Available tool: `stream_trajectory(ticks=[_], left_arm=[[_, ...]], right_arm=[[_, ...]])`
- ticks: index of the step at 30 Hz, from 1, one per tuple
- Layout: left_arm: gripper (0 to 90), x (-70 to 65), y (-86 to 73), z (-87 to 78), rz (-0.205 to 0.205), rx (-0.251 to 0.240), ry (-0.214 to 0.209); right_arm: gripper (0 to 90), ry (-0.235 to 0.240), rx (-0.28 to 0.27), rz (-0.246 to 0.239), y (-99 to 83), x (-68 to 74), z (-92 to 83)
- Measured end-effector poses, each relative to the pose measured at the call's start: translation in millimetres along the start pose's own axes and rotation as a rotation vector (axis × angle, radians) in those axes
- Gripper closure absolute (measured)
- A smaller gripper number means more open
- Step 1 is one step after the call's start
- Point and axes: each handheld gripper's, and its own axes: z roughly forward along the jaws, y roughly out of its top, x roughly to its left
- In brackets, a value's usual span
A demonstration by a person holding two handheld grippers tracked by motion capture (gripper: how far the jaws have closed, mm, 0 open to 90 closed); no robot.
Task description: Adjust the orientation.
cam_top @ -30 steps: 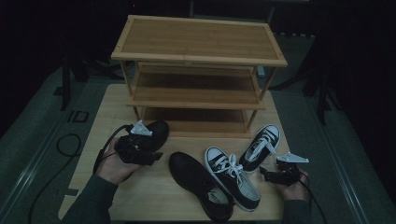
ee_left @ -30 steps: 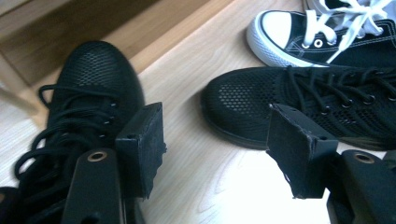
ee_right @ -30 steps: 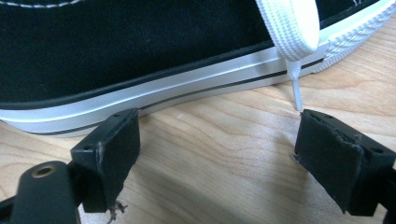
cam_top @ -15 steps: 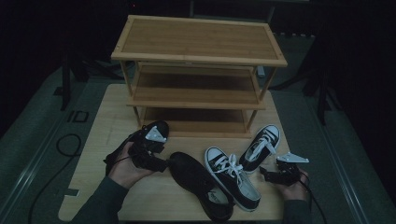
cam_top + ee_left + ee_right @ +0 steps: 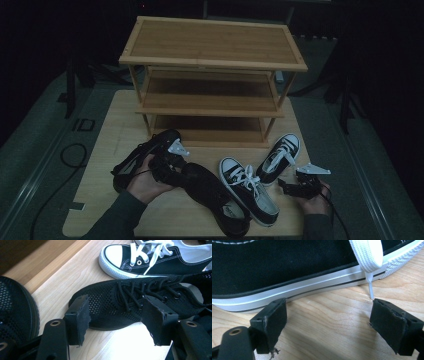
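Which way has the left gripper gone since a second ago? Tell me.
Yes. The left gripper has shifted rightward along the table, from the left black mesh shoe toward the middle black mesh shoe. Its jaws have just been closing slightly, nothing gripped.

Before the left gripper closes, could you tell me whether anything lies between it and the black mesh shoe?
Nothing visible does. The left gripper stands open with the black mesh shoe straight ahead, only bare table between its jaws.

Wooden table [image 5: 110, 145]: shoe rack [image 5: 212, 75], two black mesh shoes [image 5: 212, 192], two sneakers [image 5: 250, 192].
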Motion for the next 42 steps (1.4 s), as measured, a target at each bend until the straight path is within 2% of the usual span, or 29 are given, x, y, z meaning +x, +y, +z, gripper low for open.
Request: stream_trajectory(ticks=[14, 34, 42], left_arm=[[38.5, -13.5, 10.3, 8.3, 0.027, 0.005, -0.021], [36.7, -46.5, 24.9, 35.7, 0.102, 0.033, -0.078], [35.9, -57.6, 29.6, 44.6, 0.108, 0.029, -0.102]], right_arm=[[13.9, 0.001, 0.000, -0.001, 0.0, -0.1, 0.0], [13.9, 0.001, 0.000, -0.001, 0.0, -0.1, 0.0], [13.9, 0.001, 0.000, -0.001, 0.0, -0.1, 0.0]])
